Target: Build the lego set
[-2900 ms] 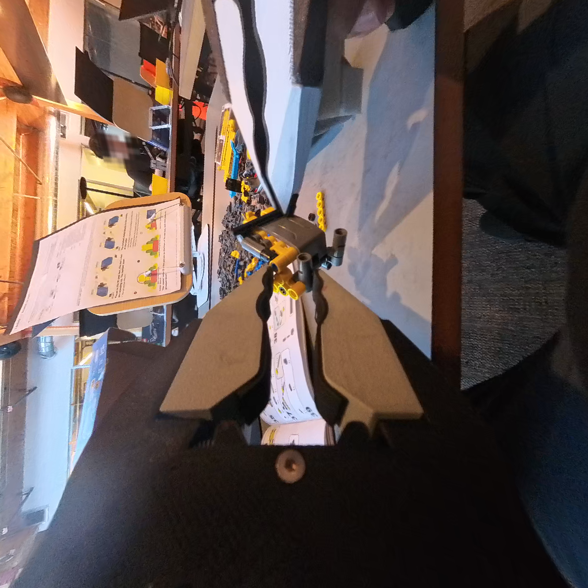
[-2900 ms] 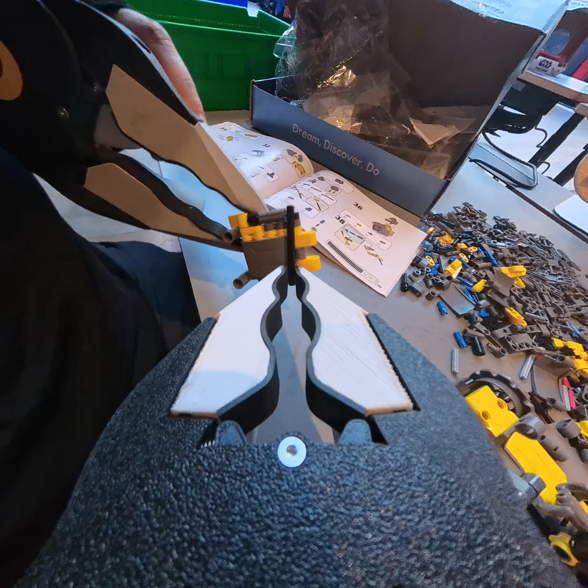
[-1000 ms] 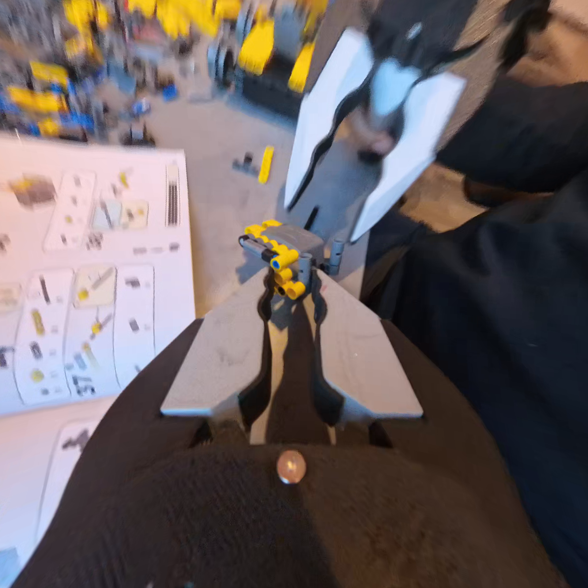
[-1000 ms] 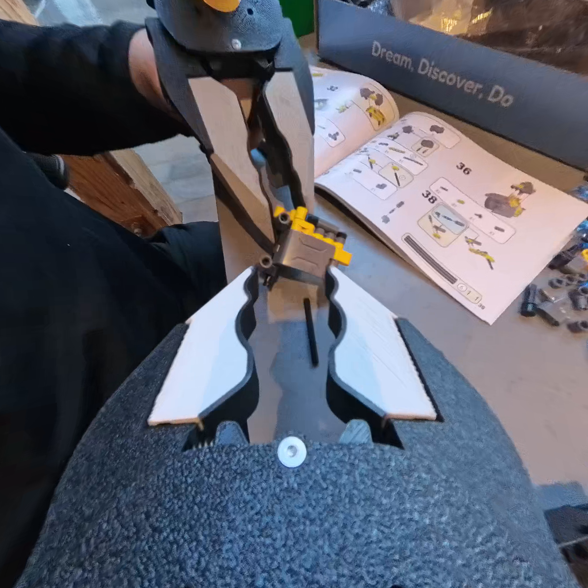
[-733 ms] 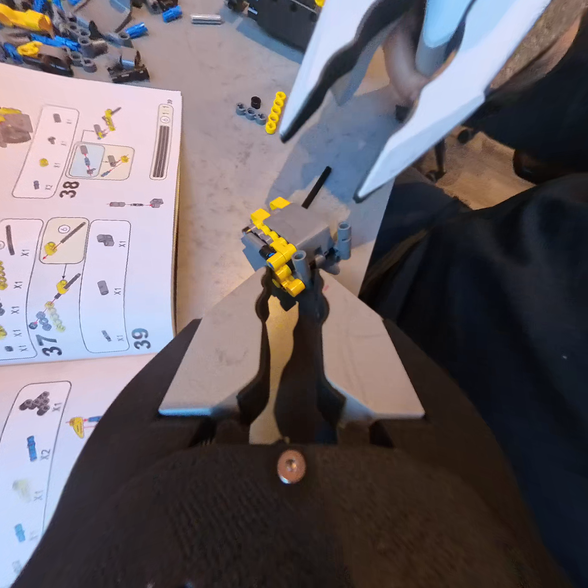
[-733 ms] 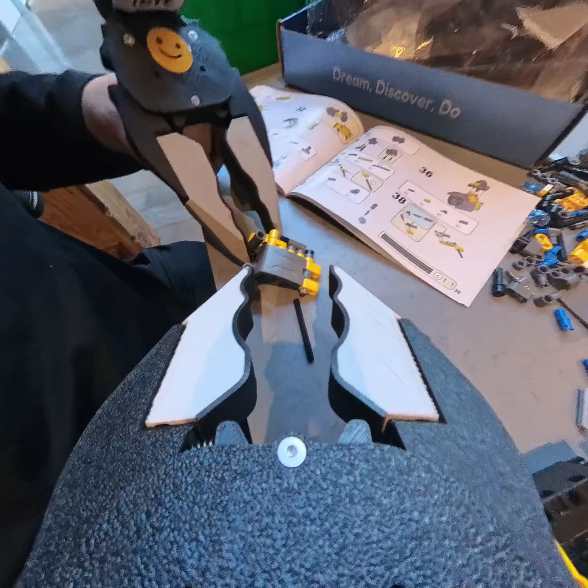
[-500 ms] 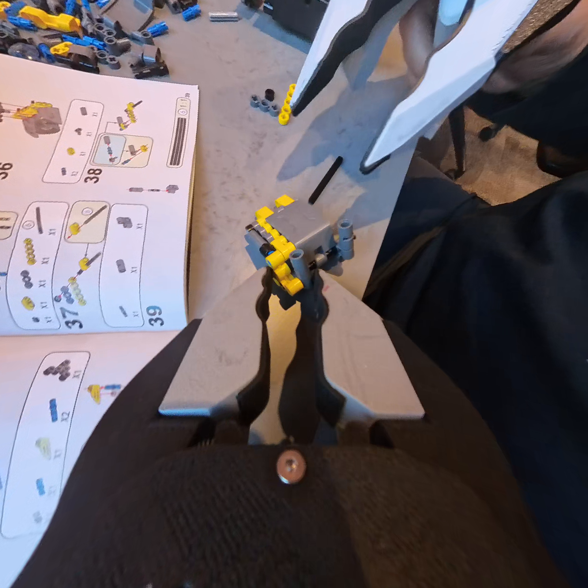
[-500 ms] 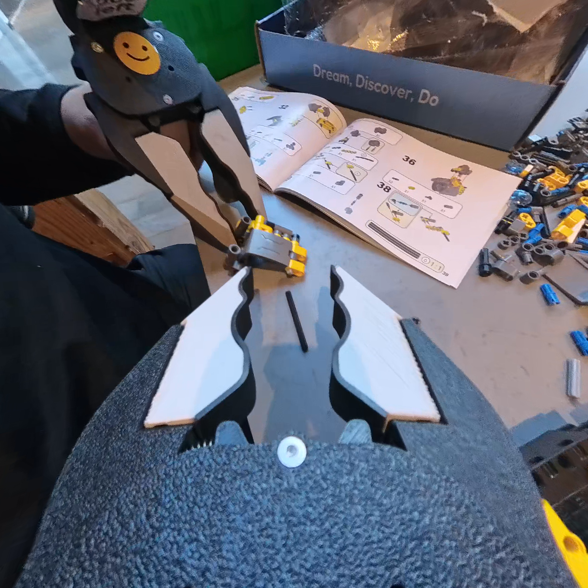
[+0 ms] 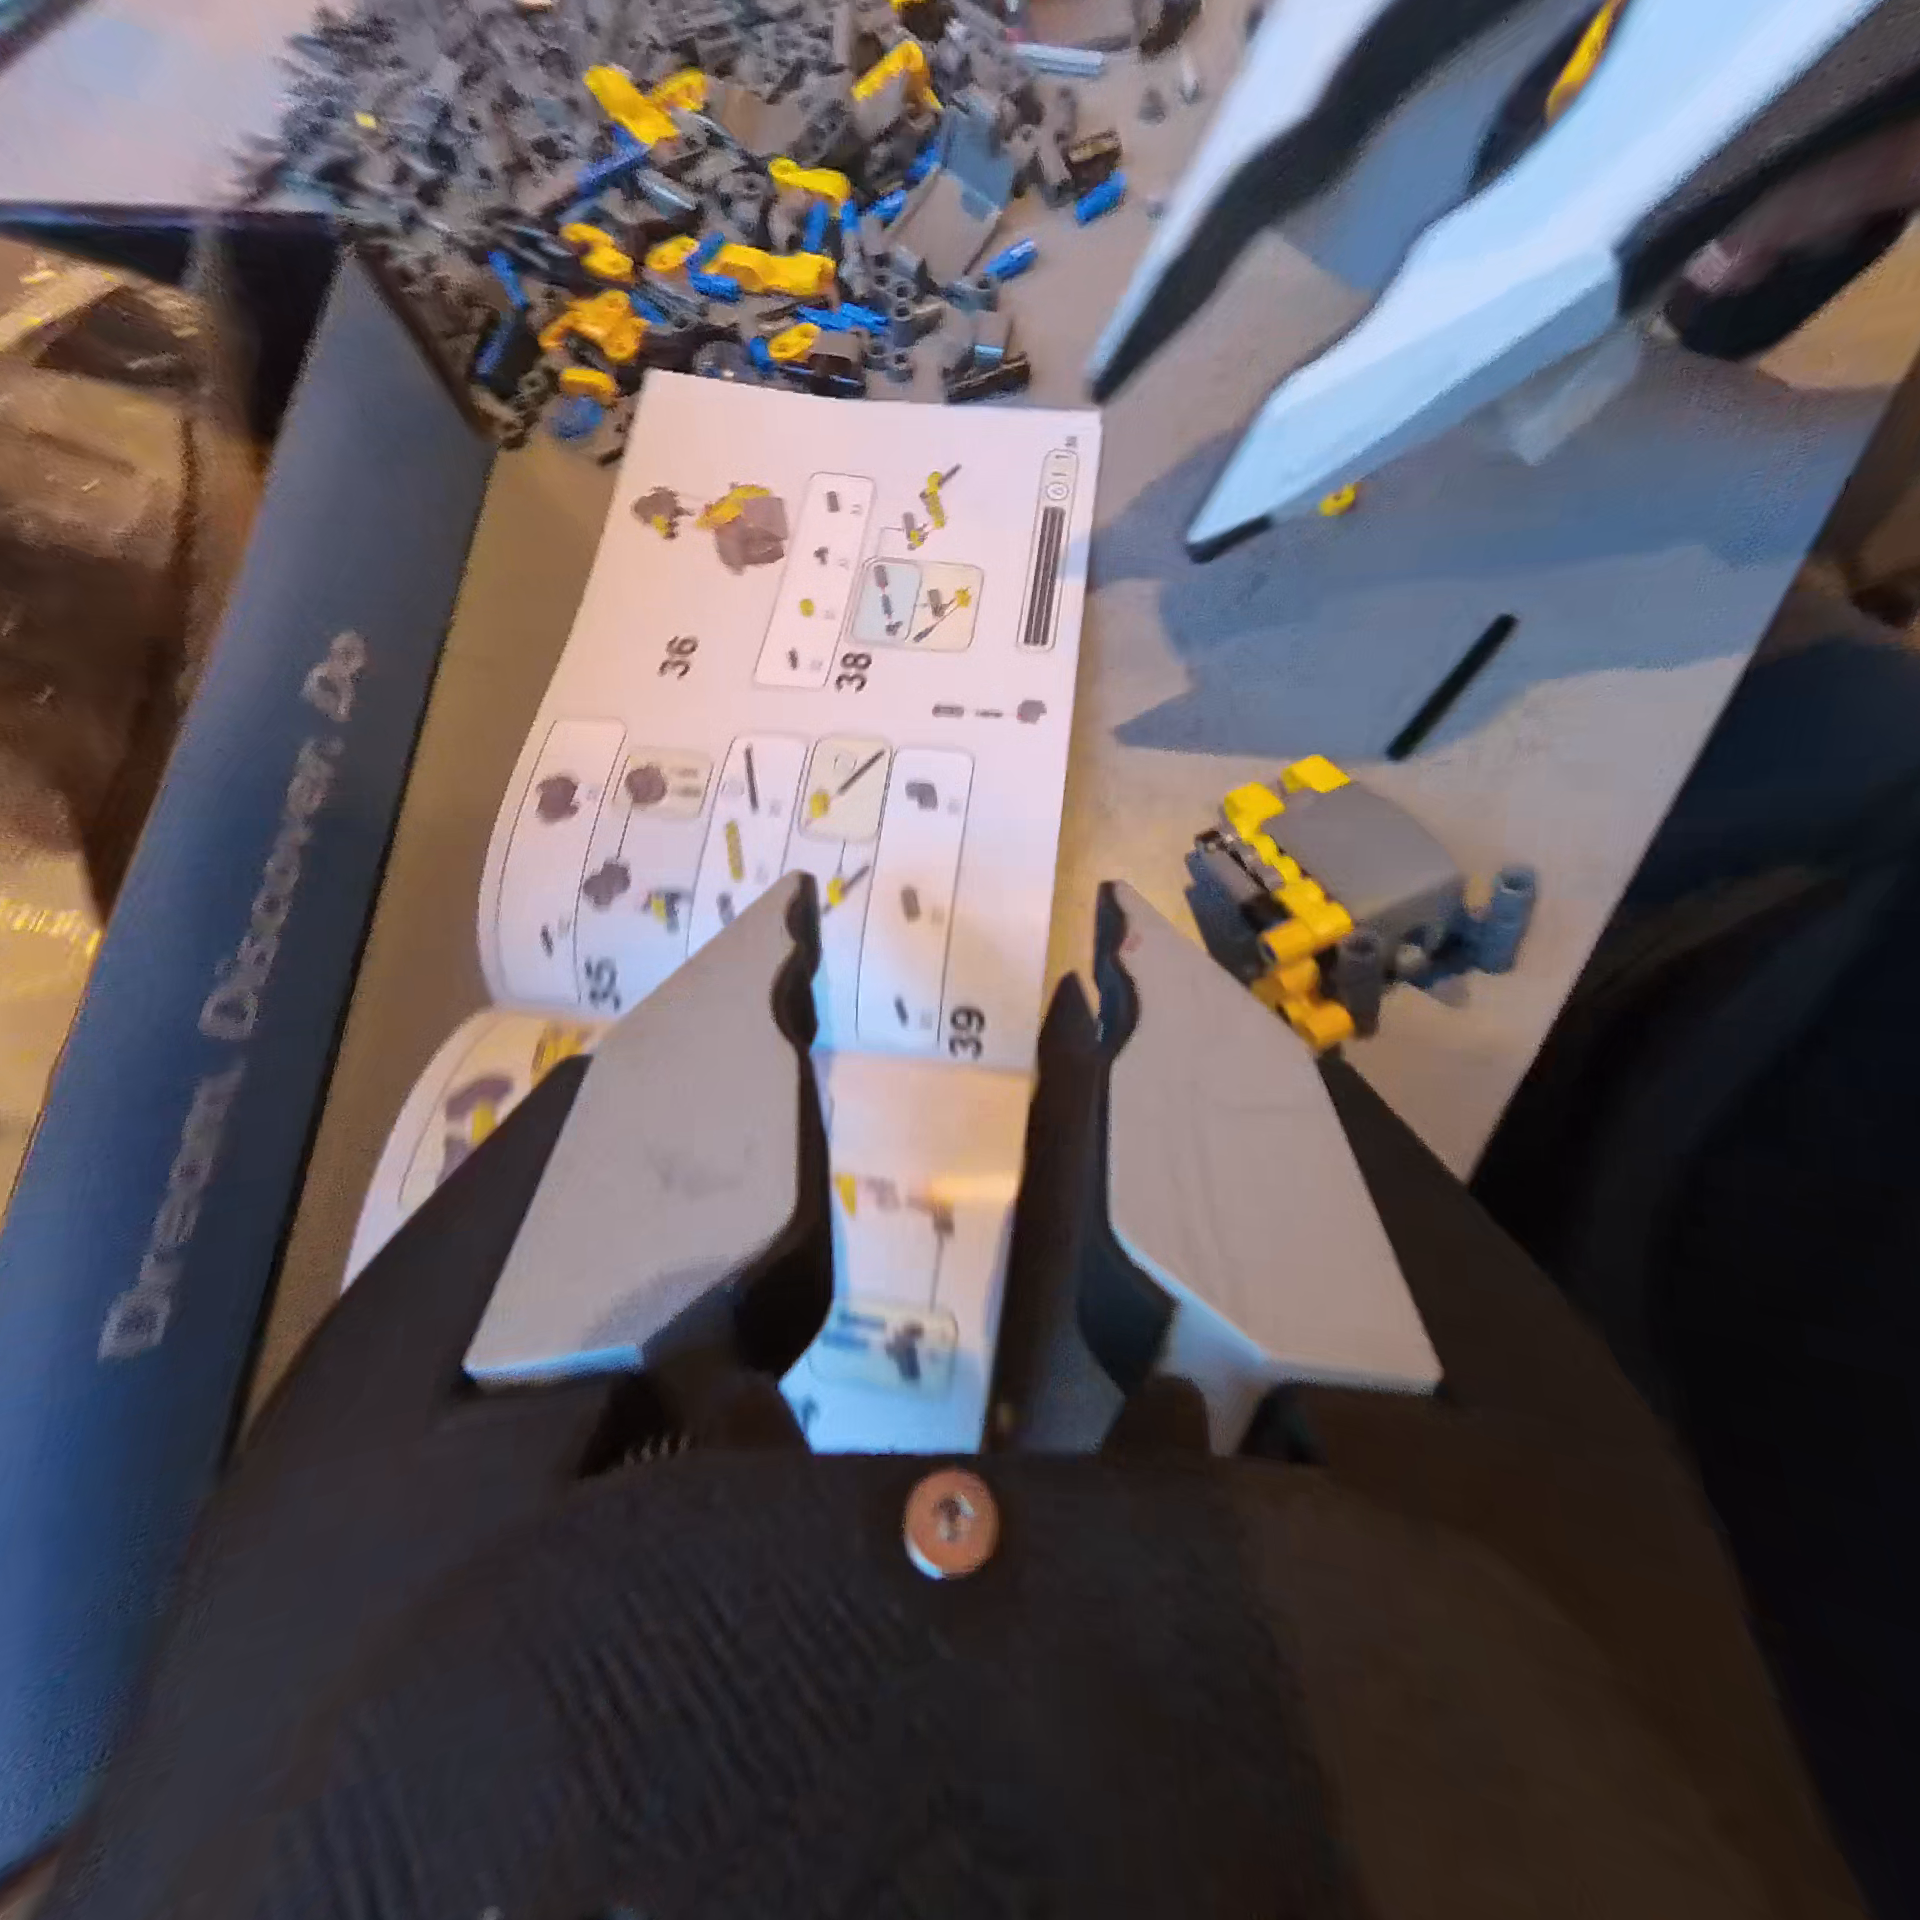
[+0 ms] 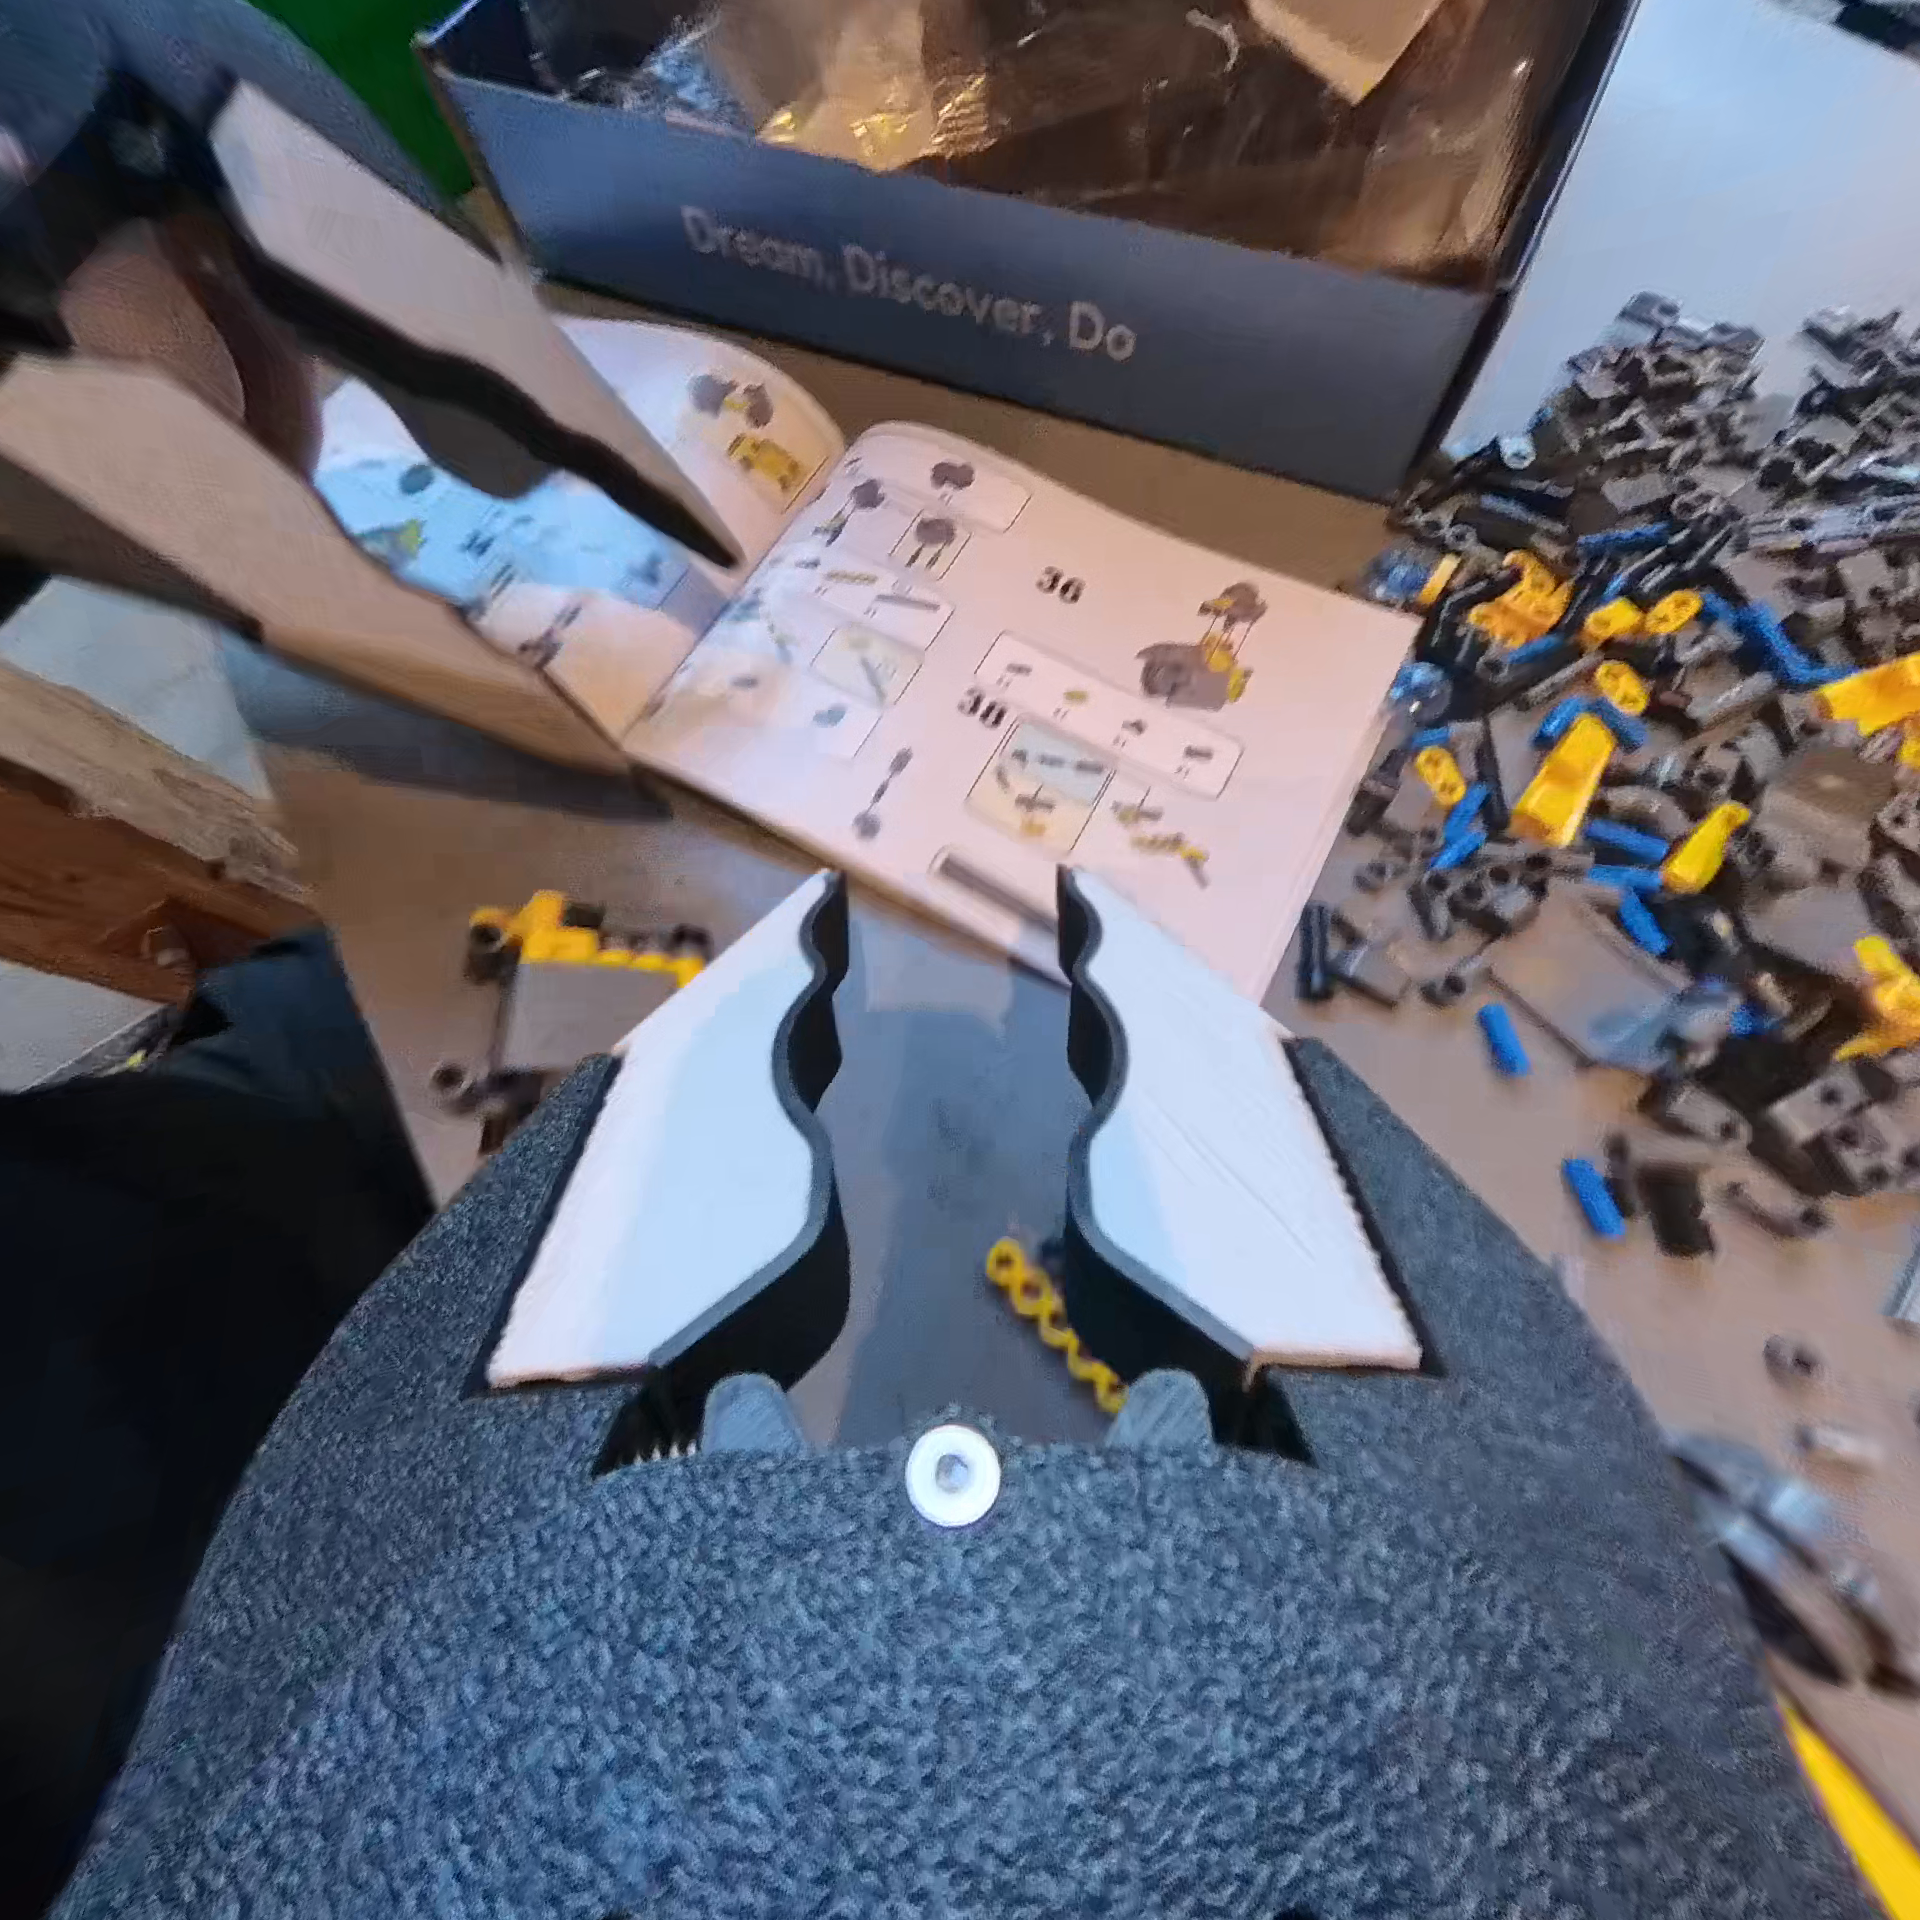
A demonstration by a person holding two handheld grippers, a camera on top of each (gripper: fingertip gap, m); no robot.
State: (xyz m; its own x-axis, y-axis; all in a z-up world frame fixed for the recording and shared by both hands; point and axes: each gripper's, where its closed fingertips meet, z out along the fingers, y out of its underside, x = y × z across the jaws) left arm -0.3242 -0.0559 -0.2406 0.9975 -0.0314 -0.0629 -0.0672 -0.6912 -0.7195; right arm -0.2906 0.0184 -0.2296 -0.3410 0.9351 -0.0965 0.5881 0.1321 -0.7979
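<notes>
Tongs both gape, mine: left tongs (image 9: pixel 951 940) above the open white instruction booklet (image 9: pixel 852 665), right tongs (image 10: pixel 948 914) empty. Grey-and-yellow brick assembly (image 9: pixel 1340 894) sits loose on the grey worktop (image 9: pixel 1164 582), thin black axle rod (image 9: pixel 1451 686) beside it.

Booklet (image 9: pixel 831 675) between box (image 9: pixel 260 727) and brick assembly (image 9: pixel 1340 894).

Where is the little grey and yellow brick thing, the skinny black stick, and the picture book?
grey and yellow brick build (image 9: pixel 1351 883), left wrist view, on its grey top face.
black stick (image 9: pixel 1452 686), left wrist view, at its middle, lying on the table.
instruction booklet (image 10: pixel 1039 665), right wrist view, on its open right-hand page.
</notes>
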